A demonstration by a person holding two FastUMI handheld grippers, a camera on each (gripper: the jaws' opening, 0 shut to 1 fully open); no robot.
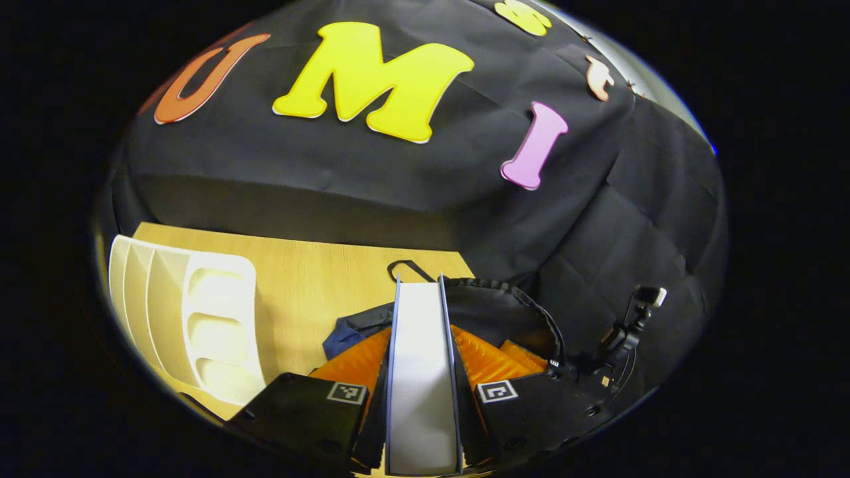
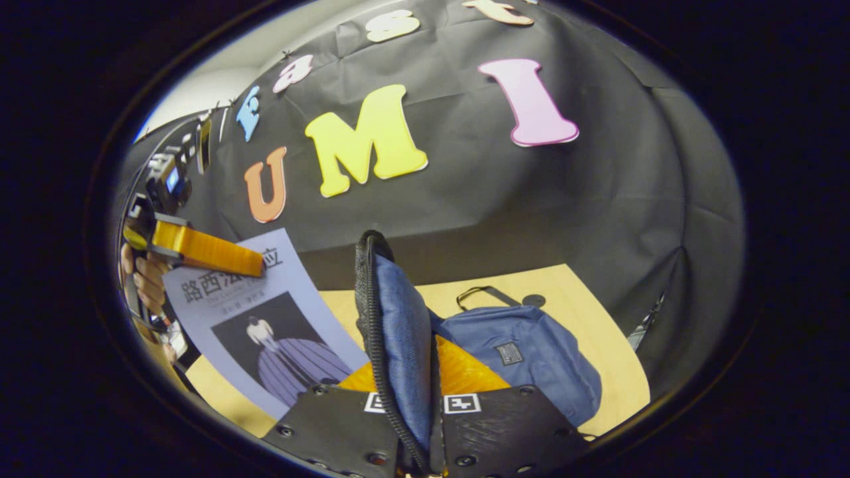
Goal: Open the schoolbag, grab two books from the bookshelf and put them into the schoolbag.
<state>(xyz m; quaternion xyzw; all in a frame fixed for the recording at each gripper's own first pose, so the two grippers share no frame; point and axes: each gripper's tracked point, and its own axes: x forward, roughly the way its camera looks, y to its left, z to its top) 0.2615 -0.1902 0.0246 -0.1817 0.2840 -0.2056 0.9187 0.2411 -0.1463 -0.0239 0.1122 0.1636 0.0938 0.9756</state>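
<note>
Lowering a book point(image 1: 421, 372) into the open schoolbag point(image 2: 531, 352) while its flap point(image 2: 398, 345) is held up.

The empty white bookshelf point(image 1: 192, 318) stands at the left on the wooden table point(image 1: 312, 279). The left gripper point(image 1: 422, 398) is clamped on the book, page edges toward the camera, just above the bag's mouth. The right gripper point(image 2: 424, 405) pinches the flap upright. To do it well, I judge: keep the flap pulled wide and slide the book straight down, clear of the zipper edge and the black handle loop point(image 1: 412, 269).

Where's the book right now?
The book is clamped edge-on in the left gripper, over the open schoolbag. In the right gripper view its cover sits left of the bag flap the right gripper holds up.
</note>
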